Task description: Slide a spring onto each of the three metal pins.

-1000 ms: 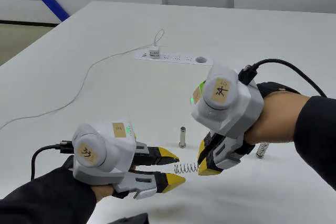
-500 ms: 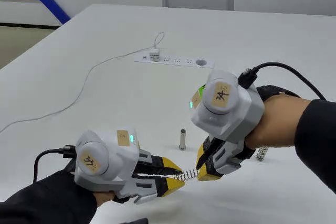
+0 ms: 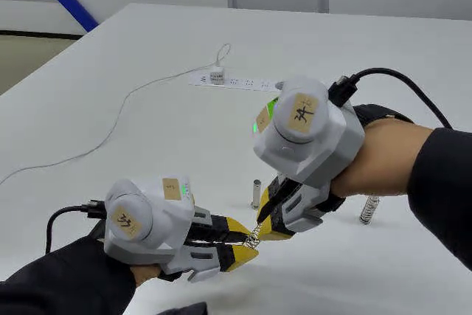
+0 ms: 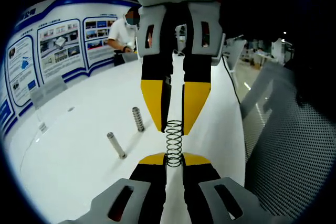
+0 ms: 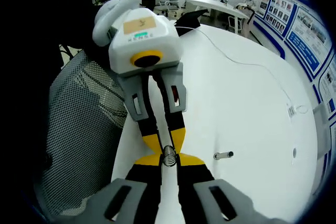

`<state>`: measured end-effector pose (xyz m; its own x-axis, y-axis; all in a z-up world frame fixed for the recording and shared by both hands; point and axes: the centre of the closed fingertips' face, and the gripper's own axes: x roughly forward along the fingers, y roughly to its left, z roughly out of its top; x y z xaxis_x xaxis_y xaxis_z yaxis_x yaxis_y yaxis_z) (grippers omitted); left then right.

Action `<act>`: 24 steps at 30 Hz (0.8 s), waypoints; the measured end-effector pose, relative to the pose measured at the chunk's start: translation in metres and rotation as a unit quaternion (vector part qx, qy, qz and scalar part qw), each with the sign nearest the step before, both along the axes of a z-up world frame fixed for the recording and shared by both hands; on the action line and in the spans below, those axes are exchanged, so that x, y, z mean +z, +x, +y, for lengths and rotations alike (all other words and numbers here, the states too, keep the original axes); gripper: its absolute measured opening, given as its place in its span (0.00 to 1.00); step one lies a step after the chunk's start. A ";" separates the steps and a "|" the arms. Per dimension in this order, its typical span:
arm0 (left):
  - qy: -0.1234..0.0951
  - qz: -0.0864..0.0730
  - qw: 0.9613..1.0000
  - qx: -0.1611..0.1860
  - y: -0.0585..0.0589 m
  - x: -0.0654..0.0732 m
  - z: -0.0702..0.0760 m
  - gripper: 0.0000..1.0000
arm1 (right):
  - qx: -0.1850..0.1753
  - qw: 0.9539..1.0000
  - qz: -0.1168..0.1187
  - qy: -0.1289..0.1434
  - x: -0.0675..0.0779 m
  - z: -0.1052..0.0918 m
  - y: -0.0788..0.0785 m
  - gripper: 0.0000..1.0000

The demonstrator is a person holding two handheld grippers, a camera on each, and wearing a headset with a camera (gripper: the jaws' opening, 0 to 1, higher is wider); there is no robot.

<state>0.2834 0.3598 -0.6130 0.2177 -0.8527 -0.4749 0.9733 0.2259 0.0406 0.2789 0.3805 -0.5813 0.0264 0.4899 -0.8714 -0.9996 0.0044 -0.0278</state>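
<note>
Both the left gripper [image 3: 248, 246] and right gripper [image 3: 265, 231] pinch the spring [image 4: 174, 142], jaws narrow, at lower centre of the head view; a mistimed release may flick it away from the bare pin [image 3: 256, 193].

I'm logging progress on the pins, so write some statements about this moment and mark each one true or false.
1. The spring is held between the left gripper and the right gripper, clear of the table. True.
2. The bare pin lies flat. False: it stands upright on the table.
3. A second pin, near the right wrist, carries a spring. True.
4. The left gripper's jaws are wide open. False: they are shut on one end of the spring.
5. The power strip lies nearer the person than the grippers. False: it lies beyond them.
</note>
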 end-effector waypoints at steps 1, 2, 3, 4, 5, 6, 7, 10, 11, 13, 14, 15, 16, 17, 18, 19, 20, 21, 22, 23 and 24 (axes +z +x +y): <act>-0.001 0.000 1.000 0.001 0.000 0.001 0.000 0.11 | 0.001 1.000 -0.001 0.002 0.001 0.002 0.000 0.12; -0.002 0.000 1.000 0.001 0.000 0.001 0.000 0.11 | 0.002 1.000 -0.002 0.002 0.001 0.003 0.000 0.12; -0.002 -0.001 1.000 0.001 0.000 0.001 0.000 0.11 | 0.003 1.000 -0.003 0.002 0.001 0.003 0.000 0.12; -0.002 -0.001 1.000 0.002 0.001 0.001 0.000 0.11 | 0.003 1.000 -0.003 0.002 0.001 0.003 0.000 0.12; -0.001 -0.001 1.000 0.002 0.001 0.001 0.001 0.11 | 0.004 1.000 -0.004 0.001 0.001 0.003 0.000 0.12; -0.001 -0.001 1.000 0.003 0.001 0.001 0.001 0.11 | 0.004 1.000 -0.004 -0.001 0.000 0.002 0.001 0.12; -0.002 -0.001 1.000 0.004 0.001 0.001 0.001 0.11 | 0.005 1.000 -0.004 -0.003 0.000 0.002 0.001 0.12; -0.007 -0.003 1.000 0.005 0.002 0.003 0.000 0.10 | 0.008 1.000 -0.005 -0.011 -0.003 -0.001 0.001 0.16; -0.007 -0.003 1.000 0.006 0.003 0.003 0.001 0.10 | 0.008 1.000 -0.005 -0.013 -0.004 -0.002 0.001 0.17; -0.009 -0.003 1.000 0.006 0.003 0.004 0.001 0.10 | 0.007 1.000 -0.003 -0.015 -0.005 -0.003 0.001 0.17; -0.009 -0.003 1.000 0.005 0.003 0.004 0.000 0.10 | 0.007 1.000 -0.003 -0.015 -0.006 -0.003 0.001 0.17; -0.009 -0.003 1.000 0.005 0.002 0.004 0.000 0.11 | 0.007 1.000 -0.002 -0.015 -0.006 -0.002 0.001 0.16; -0.010 -0.004 1.000 0.004 0.002 0.005 0.000 0.11 | 0.007 1.000 -0.001 -0.014 -0.007 -0.001 0.001 0.16; -0.011 -0.005 1.000 0.004 0.002 0.005 -0.001 0.11 | 0.007 1.000 -0.001 -0.012 -0.007 0.000 0.002 0.16; -0.012 -0.006 1.000 0.004 0.002 0.006 -0.001 0.11 | 0.007 1.000 0.001 -0.011 -0.007 0.001 0.001 0.16; -0.014 -0.006 1.000 0.004 0.002 0.007 -0.001 0.11 | 0.007 1.000 0.002 -0.012 -0.008 0.001 0.001 0.16; -0.015 -0.008 1.000 0.004 0.003 0.008 -0.002 0.11 | 0.007 1.000 0.002 -0.012 -0.009 0.002 0.002 0.15; -0.018 -0.010 1.000 0.004 0.003 0.009 -0.002 0.11 | 0.008 1.000 0.003 -0.013 -0.010 0.002 0.002 0.15; -0.019 -0.011 1.000 0.005 0.003 0.010 -0.002 0.11 | 0.008 1.000 0.003 -0.014 -0.010 0.001 0.002 0.14; -0.021 -0.013 1.000 0.005 0.003 0.011 -0.002 0.11 | 0.009 1.000 0.004 -0.015 -0.011 0.001 0.001 0.14; -0.022 -0.013 1.000 0.005 0.003 0.012 -0.003 0.11 | 0.009 1.000 0.004 -0.015 -0.011 0.001 0.002 0.13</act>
